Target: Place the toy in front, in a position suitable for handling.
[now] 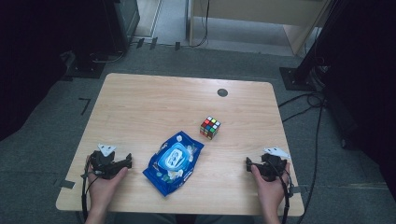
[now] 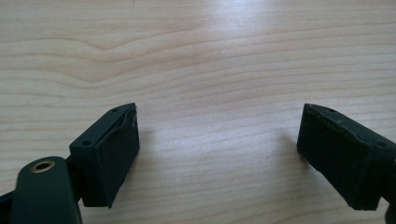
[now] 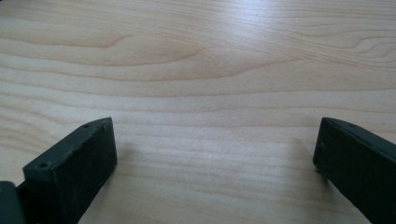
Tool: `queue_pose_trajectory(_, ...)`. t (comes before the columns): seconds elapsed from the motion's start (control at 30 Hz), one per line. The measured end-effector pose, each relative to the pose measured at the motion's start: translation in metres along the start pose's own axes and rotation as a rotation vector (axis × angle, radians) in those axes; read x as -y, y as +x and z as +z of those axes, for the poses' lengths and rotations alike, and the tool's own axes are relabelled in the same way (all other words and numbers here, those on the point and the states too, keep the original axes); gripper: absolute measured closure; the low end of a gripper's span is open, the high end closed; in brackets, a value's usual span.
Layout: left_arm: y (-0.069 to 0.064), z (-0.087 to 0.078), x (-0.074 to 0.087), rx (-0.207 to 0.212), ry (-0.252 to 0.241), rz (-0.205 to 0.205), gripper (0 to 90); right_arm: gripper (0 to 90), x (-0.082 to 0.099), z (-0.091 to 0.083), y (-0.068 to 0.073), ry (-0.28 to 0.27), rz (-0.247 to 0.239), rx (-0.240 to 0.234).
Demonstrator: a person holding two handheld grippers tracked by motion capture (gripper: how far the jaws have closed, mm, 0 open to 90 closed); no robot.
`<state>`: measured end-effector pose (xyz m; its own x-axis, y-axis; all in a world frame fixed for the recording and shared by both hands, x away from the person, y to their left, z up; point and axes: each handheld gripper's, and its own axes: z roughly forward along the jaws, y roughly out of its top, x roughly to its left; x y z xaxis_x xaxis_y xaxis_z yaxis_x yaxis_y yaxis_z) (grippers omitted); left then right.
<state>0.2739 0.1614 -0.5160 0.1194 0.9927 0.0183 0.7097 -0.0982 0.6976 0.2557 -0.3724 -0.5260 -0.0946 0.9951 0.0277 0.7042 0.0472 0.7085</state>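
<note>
High view shows a wooden tabletop [image 1: 140,107] with a person's two hands resting at its near edge, each holding a tool. The left tool [image 1: 125,163] lies at the near left, its jaws pointing right toward a blue wipes pack [image 1: 173,161], and stands just beside that pack without touching it. The right tool [image 1: 249,164] lies at the near right, its jaws pointing left, well apart from the pack. The wipes pack lies flat between the two tools, tilted on a diagonal, with a pale lid on its top face. A colourful puzzle cube [image 1: 210,127] sits farther out, just past the pack's far right corner and apart from it. A small dark round cap [image 1: 222,92] is set into the tabletop near its far edge.

Left gripper view shows the left tool [image 2: 217,135] with its jaws spread wide over bare wood grain, nothing between them. Right gripper view shows the right tool [image 3: 215,149] likewise spread wide over bare wood, holding nothing.
</note>
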Motion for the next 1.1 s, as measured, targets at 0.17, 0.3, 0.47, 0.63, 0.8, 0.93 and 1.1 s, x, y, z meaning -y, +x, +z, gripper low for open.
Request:
queue_pose_trajectory(0.17, -0.002, -0.009, -0.001, 0.016, -0.008, 0.019, 13.2, 6.3, 0.003, -0.004, 0.004, -0.016, 0.003, 0.005)
queue_pose_trajectory(0.3, -0.017, -0.021, -0.005, 0.054, -0.042, 0.043, 13.5, 17.0, 0.006, -0.009, 0.012, -0.038, -0.024, -0.003)
queue_pose_trajectory(0.47, -0.037, -0.033, -0.012, 0.17, -0.047, 0.122, 15.5, 22.8, 0.007, -0.011, 0.016, -0.037, -0.039, -0.031)
queue_pose_trajectory(0.63, -0.046, -0.041, -0.011, 0.272, -0.062, 0.154, 27.1, 25.7, 0.01, -0.013, 0.017, -0.045, -0.046, -0.048)
queue_pose_trajectory(0.8, -0.048, -0.047, -0.008, 0.368, -0.059, 0.185, 35.7, 28.0, 0.006, -0.01, 0.017, -0.049, -0.044, -0.049)
queue_pose_trajectory(0.93, -0.05, -0.053, -0.006, 0.414, -0.046, 0.226, 40.7, 29.5, 0.004, -0.007, 0.02, -0.054, -0.046, -0.049)
queue_pose_trajectory(1.1, -0.055, -0.049, -0.002, 0.474, 0.018, 0.27, 47.4, 31.3, 0.004, -0.007, 0.022, -0.056, -0.05, -0.057)
